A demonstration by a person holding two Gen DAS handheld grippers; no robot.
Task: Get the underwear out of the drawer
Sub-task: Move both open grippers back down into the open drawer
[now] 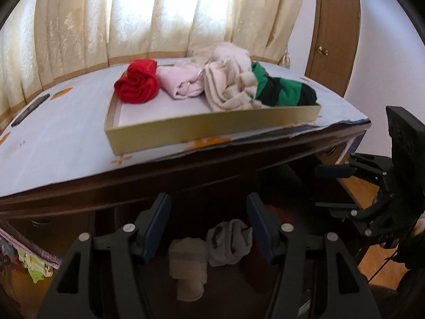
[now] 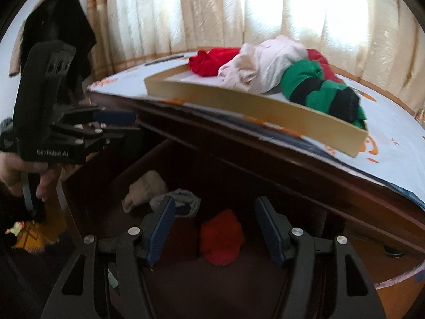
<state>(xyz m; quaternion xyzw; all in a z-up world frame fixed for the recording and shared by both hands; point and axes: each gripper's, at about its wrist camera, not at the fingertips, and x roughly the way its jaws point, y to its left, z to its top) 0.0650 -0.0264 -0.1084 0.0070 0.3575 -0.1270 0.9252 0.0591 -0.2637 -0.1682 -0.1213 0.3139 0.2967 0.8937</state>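
The dark wooden drawer (image 2: 87,164) is pulled out under the table top. In it lie a beige rolled piece (image 1: 188,263) (image 2: 144,190), a grey piece (image 1: 229,240) (image 2: 178,199) and a red piece (image 2: 221,240). My left gripper (image 1: 208,228) is open and empty, just above the beige and grey pieces. My right gripper (image 2: 215,228) is open and empty above the red piece. Each gripper also shows from the side in the other's view: the right one (image 1: 334,183) and the left one (image 2: 117,125).
On the table cloth (image 1: 53,143) stands a shallow cardboard tray (image 1: 212,130) (image 2: 239,101) holding red, pink, cream and green-black striped clothes. Curtains hang behind. A wooden door (image 1: 334,34) is at the right, dark clothes (image 2: 61,24) hang at the left.
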